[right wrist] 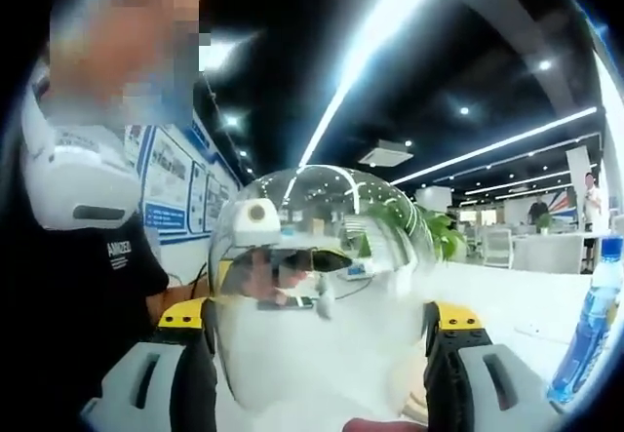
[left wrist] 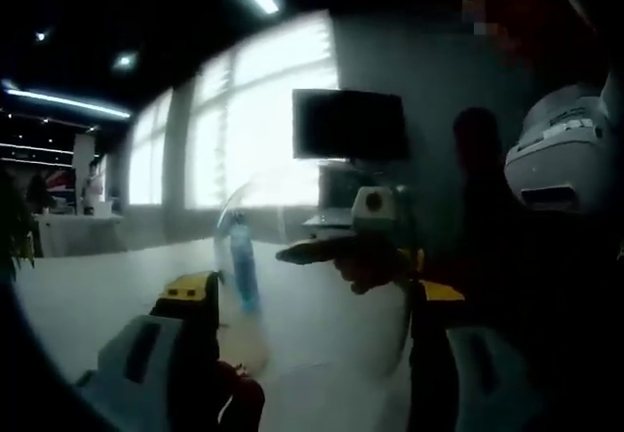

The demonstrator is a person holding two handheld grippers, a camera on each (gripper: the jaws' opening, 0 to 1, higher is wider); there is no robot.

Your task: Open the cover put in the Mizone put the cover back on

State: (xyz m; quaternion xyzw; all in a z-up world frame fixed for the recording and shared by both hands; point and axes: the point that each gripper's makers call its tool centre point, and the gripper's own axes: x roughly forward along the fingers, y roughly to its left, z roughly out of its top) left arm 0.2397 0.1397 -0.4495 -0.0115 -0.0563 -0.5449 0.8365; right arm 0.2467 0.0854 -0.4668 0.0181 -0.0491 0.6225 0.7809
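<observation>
Your right claw (right wrist: 322,354) is clamped on the clear dome cover (right wrist: 317,286), raised off the desk (right wrist: 507,305), with the bottle (right wrist: 590,320) standing right of the cover; your left claw (left wrist: 312,354) gapes empty, and the smooth dome may slip.

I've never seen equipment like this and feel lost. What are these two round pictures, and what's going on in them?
A person holds a two-jawed claw in each hand. A fisheye camera rides on each one, looking along its jaws. One picture is from the left claw, which is open and holds nothing. The other is from the right claw, which seems to grip a clear dome cover. A blue Mizone bottle stands on the white table.
</observation>
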